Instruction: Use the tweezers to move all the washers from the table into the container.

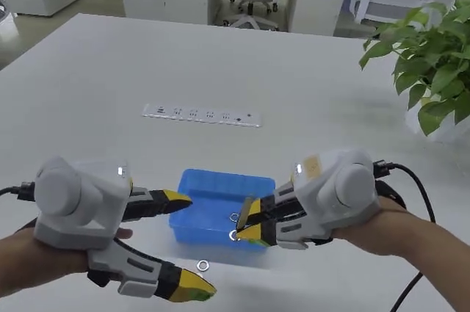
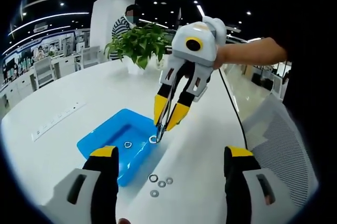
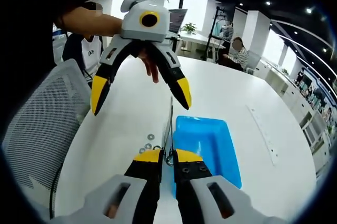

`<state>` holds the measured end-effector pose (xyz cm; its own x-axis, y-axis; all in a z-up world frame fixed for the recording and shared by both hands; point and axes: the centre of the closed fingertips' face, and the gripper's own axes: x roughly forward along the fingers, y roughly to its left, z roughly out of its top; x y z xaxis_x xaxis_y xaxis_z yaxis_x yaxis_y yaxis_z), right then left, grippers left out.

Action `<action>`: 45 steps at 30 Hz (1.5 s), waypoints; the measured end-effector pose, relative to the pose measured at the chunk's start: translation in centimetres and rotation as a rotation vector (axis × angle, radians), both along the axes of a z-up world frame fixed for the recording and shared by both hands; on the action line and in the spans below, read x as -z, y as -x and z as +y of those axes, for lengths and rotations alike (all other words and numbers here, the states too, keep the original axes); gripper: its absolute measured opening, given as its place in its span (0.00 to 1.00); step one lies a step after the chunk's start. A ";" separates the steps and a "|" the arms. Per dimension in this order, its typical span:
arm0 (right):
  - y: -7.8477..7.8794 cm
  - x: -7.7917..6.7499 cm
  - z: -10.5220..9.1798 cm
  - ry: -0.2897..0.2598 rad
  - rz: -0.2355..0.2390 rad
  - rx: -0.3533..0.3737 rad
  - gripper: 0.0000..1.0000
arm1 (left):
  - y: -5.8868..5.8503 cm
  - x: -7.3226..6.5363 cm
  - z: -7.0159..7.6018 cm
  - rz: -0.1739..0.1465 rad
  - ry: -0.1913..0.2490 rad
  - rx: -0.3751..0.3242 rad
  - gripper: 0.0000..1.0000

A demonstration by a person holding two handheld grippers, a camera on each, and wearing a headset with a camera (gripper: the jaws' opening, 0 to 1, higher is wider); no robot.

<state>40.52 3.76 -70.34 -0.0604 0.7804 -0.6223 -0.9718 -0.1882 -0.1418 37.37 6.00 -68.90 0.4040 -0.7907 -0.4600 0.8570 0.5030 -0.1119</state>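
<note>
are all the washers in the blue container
No, several washers lie on the table beside the container.
</note>
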 end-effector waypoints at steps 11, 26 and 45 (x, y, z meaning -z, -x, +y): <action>-2.3 0.1 0.0 -0.003 -0.015 0.022 0.09 | -0.4 -0.2 0.2 -0.003 0.005 -0.023 0.97; -4.2 1.5 1.4 -0.005 -0.021 0.024 0.09 | -0.5 -0.2 1.0 0.005 0.003 -0.041 0.99; -5.7 3.6 3.3 0.010 -0.018 0.014 0.10 | -1.2 -0.2 2.2 -0.004 0.009 -0.070 0.99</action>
<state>46.25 7.05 -73.97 -0.0377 0.7749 -0.6310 -0.9717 -0.1757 -0.1576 38.62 8.24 -68.69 0.4600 -0.7648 -0.4511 0.8203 0.5605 -0.1139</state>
